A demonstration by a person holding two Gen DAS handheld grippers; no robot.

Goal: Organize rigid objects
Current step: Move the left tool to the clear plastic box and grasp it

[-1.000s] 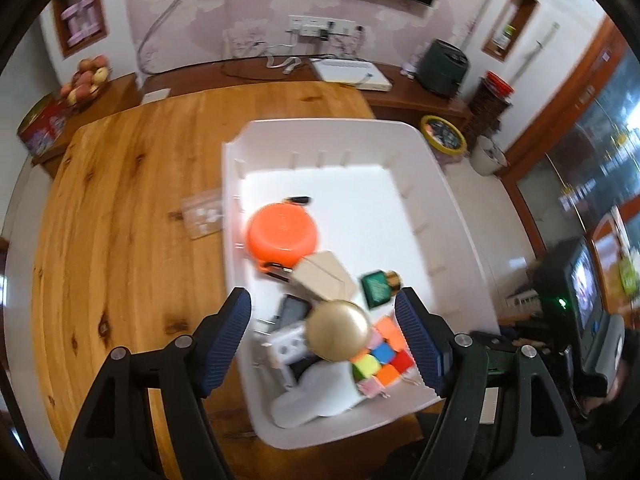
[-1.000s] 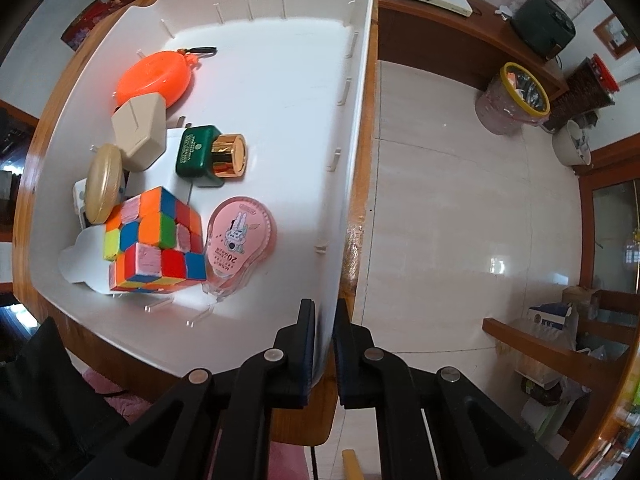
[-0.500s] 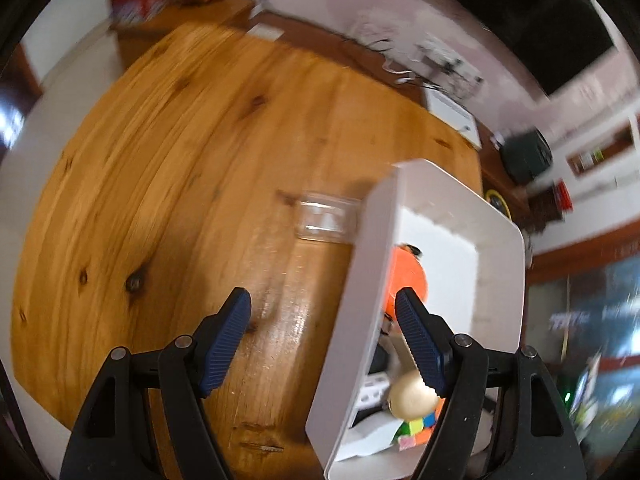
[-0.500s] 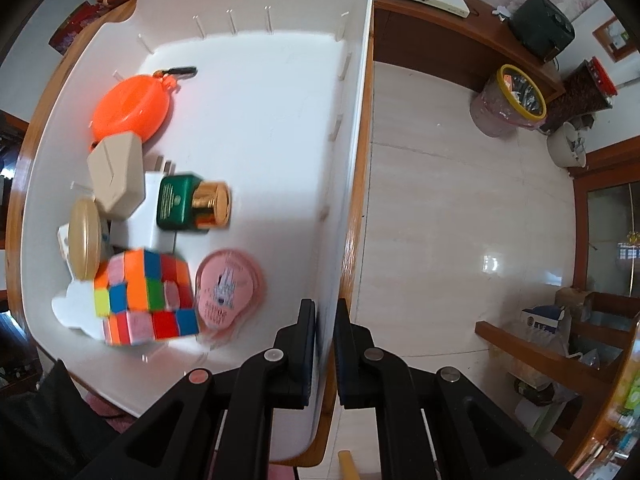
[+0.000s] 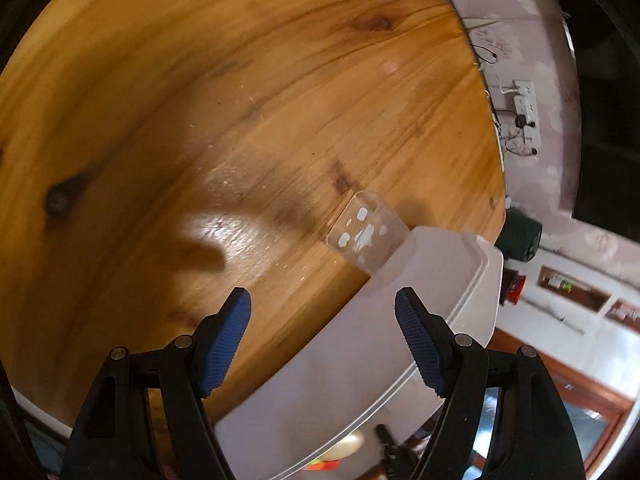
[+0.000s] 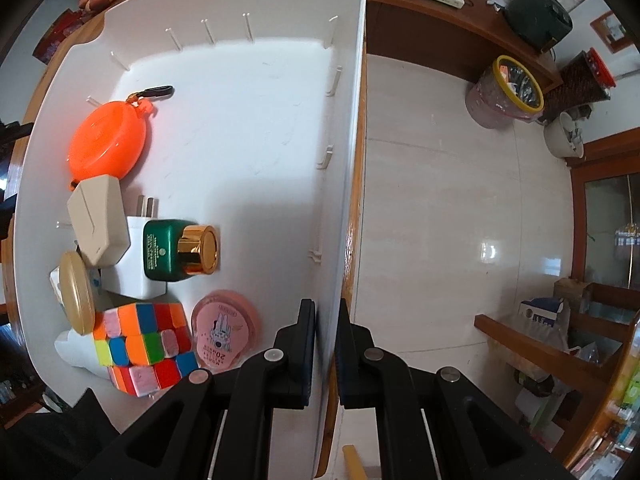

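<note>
R gripper (image 6: 325, 346) clamped on bin (image 6: 352, 128) wall at table (image 5: 200, 120) edge. L gripper (image 5: 322, 334) open, empty. Clear box (image 5: 366, 236) on table touching bin; likely next pick.

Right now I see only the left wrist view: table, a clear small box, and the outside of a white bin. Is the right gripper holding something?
Observer: Yes. The right gripper is shut on the white bin's side wall, one finger inside, one outside.
Operator: What is inside the bin? I see almost nothing of it.
Observer: Several things, all crowded at the left of the right wrist view: an orange round case, a green bottle with gold cap, a colour cube and a pink round tin, among others.
Operator: Is the bin full?
Observer: No. The far half of its floor is bare.
</note>
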